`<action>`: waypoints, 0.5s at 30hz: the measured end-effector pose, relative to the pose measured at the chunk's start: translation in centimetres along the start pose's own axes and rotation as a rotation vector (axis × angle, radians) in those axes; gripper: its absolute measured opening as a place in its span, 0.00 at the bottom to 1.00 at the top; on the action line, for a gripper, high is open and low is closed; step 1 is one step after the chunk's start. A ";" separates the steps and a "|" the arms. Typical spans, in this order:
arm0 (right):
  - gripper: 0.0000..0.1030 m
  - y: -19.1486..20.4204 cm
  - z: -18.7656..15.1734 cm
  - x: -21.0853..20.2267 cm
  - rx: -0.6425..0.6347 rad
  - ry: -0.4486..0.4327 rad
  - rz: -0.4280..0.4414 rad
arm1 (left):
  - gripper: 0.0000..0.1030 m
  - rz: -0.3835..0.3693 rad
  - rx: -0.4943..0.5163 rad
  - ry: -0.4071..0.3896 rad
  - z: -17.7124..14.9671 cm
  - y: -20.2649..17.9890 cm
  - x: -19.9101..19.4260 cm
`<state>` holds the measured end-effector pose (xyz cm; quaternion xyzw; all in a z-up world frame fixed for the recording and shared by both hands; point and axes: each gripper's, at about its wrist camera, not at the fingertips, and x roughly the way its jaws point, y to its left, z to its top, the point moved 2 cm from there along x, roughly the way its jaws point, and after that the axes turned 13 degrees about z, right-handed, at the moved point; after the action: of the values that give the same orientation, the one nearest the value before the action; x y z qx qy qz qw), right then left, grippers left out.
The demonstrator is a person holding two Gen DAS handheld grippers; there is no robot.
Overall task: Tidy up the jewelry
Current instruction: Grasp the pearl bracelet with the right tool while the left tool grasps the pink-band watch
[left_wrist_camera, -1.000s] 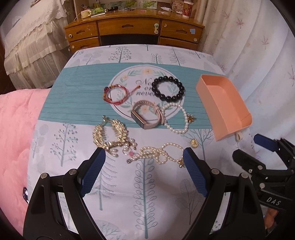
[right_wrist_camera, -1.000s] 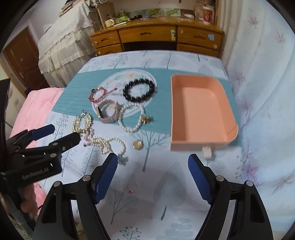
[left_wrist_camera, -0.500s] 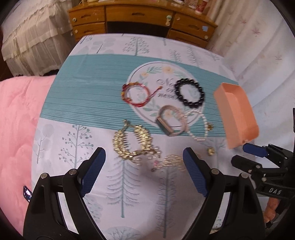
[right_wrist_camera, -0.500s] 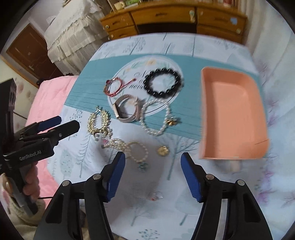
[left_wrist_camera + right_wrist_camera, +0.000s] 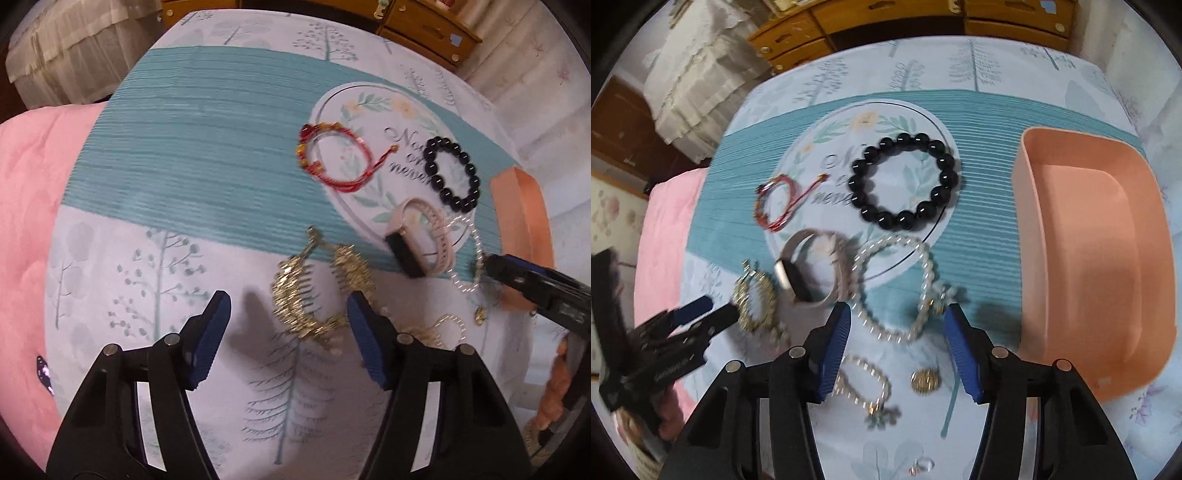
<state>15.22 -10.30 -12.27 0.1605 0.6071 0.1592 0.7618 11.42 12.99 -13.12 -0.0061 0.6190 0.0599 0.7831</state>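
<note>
Two grippers, both spread and holding nothing: our left gripper (image 5: 288, 321) hangs over the gold bracelet (image 5: 317, 291), our right gripper (image 5: 897, 332) over the pearl bracelet (image 5: 897, 284). Nearby we list a pink watch (image 5: 809, 273), black bead bracelet (image 5: 905, 181) and red cord bracelet (image 5: 332, 162). Cloth (image 5: 207, 147) lettering reads partly "never". Orange tray (image 5: 1104, 266) sits right.

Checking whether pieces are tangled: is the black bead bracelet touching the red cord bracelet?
Apart. In the right wrist view, bare cloth plainly separates the black bead bracelet from the red cord bracelet.
</note>
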 end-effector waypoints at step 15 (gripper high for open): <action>0.27 0.4 4.1 4.6 -0.086 0.038 -0.170 | 0.61 0.018 0.069 0.012 3.8 -6.3 1.8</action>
<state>20.20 -8.13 -15.24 0.0723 0.6256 0.1229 0.7670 16.19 7.17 -14.36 0.0263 0.6254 0.0455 0.7785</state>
